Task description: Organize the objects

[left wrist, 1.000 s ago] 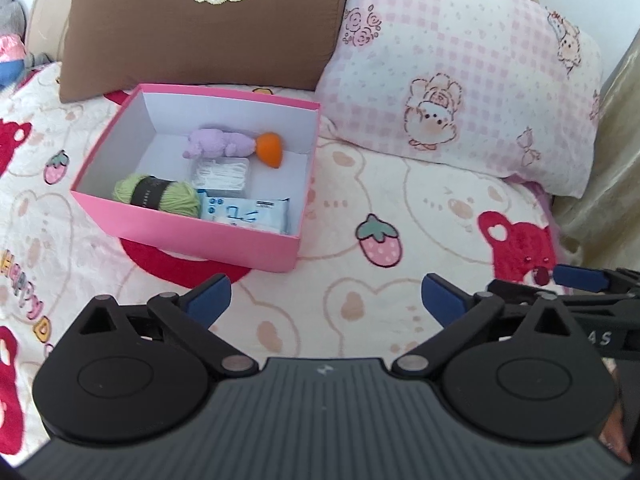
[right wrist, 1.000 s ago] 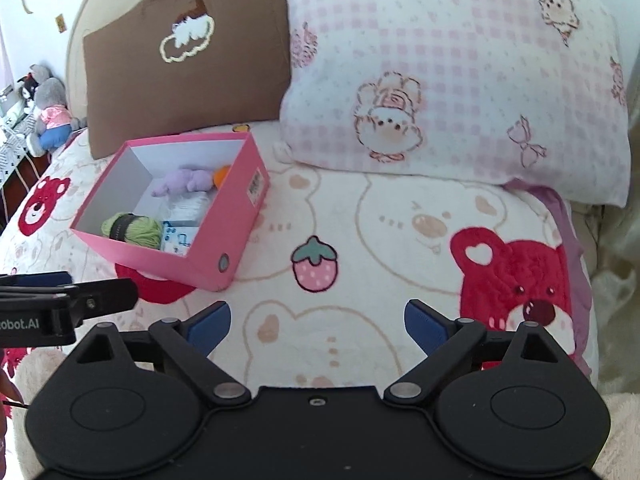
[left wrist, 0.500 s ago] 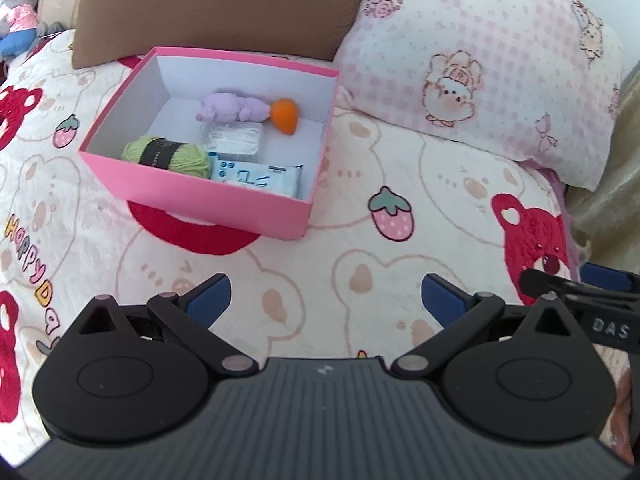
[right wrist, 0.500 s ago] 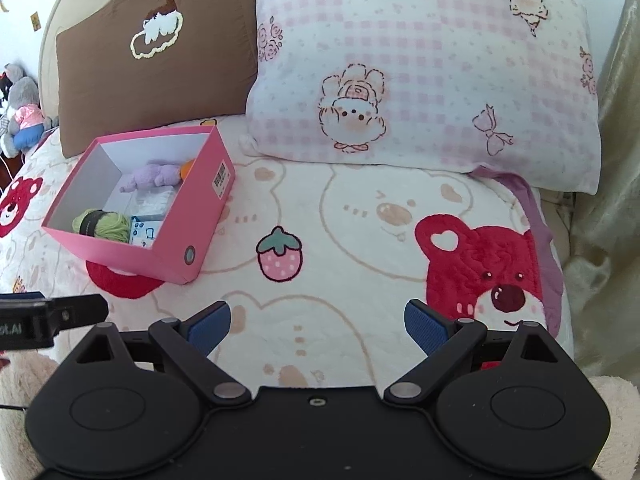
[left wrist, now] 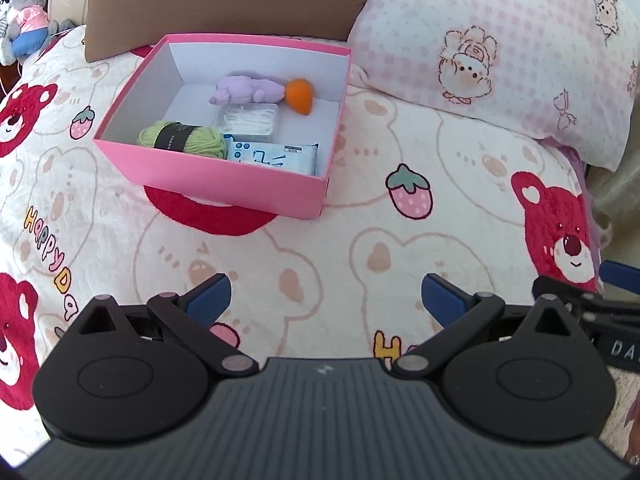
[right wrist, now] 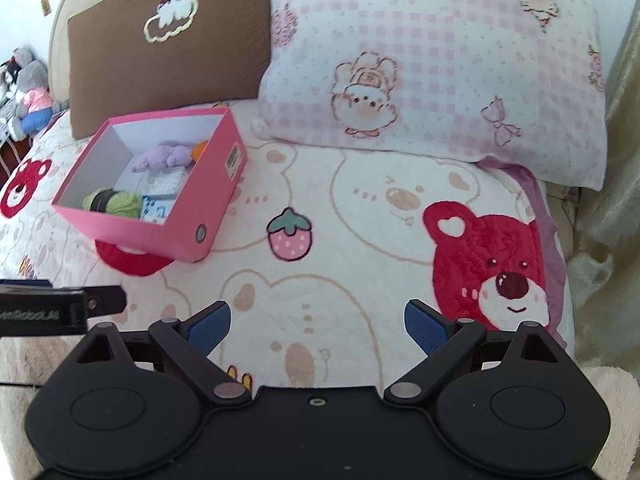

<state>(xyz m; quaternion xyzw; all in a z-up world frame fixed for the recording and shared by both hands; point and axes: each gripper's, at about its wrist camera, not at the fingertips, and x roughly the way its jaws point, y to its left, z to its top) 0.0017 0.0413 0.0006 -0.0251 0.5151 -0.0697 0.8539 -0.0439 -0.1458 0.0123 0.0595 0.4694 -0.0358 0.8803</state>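
Observation:
A pink box [left wrist: 224,178] [right wrist: 188,216] stands open on the bear-print bedspread. Inside lie a green yarn skein [left wrist: 182,142] [right wrist: 112,202], a blue-and-white tissue pack [left wrist: 276,156] [right wrist: 156,209], a clear packet of cotton swabs [left wrist: 250,120], a purple plush toy [left wrist: 244,90] [right wrist: 164,158] and an orange piece [left wrist: 300,96] [right wrist: 199,149]. My left gripper [left wrist: 326,300] hovers open and empty over the bedspread, well in front of the box. My right gripper [right wrist: 318,322] is also open and empty, to the right of the box.
A brown pillow [right wrist: 168,40] and a pink checked pillow [right wrist: 432,64] lean against the headboard behind the box. A grey stuffed toy [left wrist: 24,16] sits at the far left. A beige curtain [right wrist: 616,160] hangs past the bed's right edge.
Both grippers have drawn back and risen from the box, staying open. The right wrist view swung left again, so the box looks nearer than half a second ago.

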